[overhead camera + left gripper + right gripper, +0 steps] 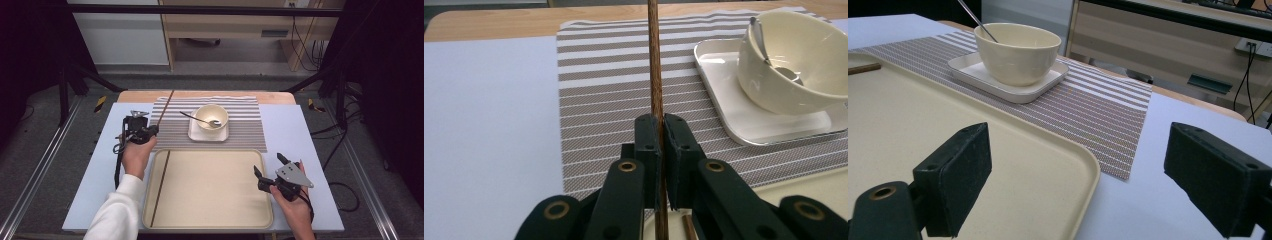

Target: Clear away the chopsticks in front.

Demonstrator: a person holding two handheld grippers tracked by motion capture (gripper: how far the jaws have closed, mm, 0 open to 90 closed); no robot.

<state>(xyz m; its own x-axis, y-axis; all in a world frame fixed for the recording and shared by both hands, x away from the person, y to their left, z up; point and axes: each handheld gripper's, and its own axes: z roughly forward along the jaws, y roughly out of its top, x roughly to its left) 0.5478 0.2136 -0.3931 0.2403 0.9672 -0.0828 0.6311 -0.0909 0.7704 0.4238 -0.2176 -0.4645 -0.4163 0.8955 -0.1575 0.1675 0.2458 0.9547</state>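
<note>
Left hand-held gripper [659, 150] clamped on a chopstick [654, 65] over the striped mat [604, 75]; right hand-held gripper [1078, 185] wide open, empty, beside tray [1058, 165].

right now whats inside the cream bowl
A metal spoon lies in the bowl, head at the bottom, handle leaning over the rim. No food shows; the spot beneath the spoon head is covered.
</note>
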